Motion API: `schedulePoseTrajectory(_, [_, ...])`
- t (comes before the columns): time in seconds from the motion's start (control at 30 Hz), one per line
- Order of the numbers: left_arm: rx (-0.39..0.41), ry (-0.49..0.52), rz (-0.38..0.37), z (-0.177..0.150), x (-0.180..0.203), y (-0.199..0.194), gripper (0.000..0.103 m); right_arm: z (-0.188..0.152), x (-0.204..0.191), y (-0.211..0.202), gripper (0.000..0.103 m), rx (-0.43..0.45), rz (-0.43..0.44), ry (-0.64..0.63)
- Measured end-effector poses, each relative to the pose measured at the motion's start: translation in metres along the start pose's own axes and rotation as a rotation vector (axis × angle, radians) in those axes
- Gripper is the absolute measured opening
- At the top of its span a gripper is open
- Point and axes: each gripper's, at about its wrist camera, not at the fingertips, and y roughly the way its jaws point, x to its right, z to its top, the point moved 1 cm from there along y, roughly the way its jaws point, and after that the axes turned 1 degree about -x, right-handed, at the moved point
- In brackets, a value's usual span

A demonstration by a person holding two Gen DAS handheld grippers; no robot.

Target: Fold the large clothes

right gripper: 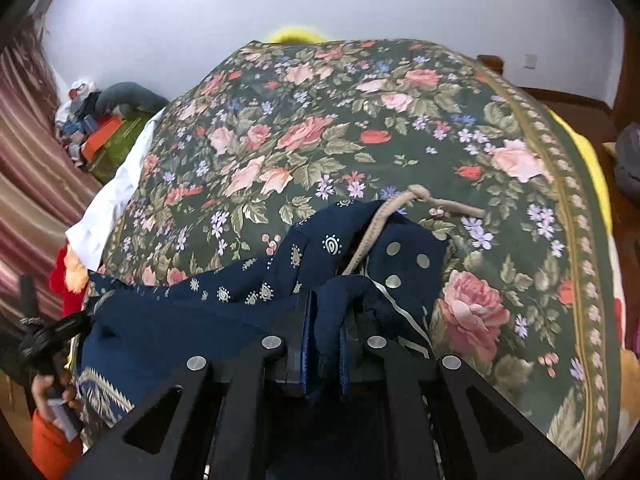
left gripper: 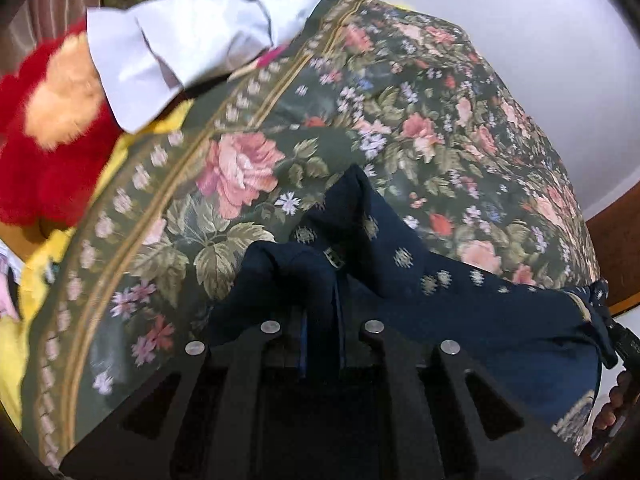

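A navy garment (left gripper: 420,280) printed with small beige motifs hangs stretched between both grippers, low over a bed with a dark green floral cover (left gripper: 280,120). In the left wrist view my left gripper (left gripper: 320,316) is shut on one bunched end, and the cloth hides its fingertips. My right gripper (left gripper: 618,340) shows at the right edge, clamped on the other end. In the right wrist view my right gripper (right gripper: 324,332) pinches the navy garment (right gripper: 224,300) between blue pads (right gripper: 306,344). A beige drawstring (right gripper: 380,220) trails from that end onto the floral cover (right gripper: 360,120). My left gripper (right gripper: 56,332) is at the far left.
A white cloth (left gripper: 192,48), a red and orange plush blanket (left gripper: 52,128) and a yellow sheet (left gripper: 24,288) lie along the bed's left side. A wooden bed frame (left gripper: 612,248) borders the right. Piled clothes and boxes (right gripper: 100,128) sit beside a striped curtain (right gripper: 28,184).
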Motion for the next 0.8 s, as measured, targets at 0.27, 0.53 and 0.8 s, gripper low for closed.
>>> schedulePoseTrajectory(0.27, [-0.014,0.037,-0.029,0.005,0.003,-0.028,0.021,-0.003,0.010,-0.024,0.008,-0.066,0.089,-0.020])
schedulePoseTrajectory(0.53, [0.153,0.122,0.204,0.013,0.006,-0.094,0.061,-0.007,0.008,-0.057,0.008,-0.099,0.062,-0.048])
schedulePoseTrajectory(0.8, [0.133,0.296,0.162,-0.014,0.035,-0.121,0.061,0.012,0.000,-0.097,0.009,-0.005,0.076,0.015])
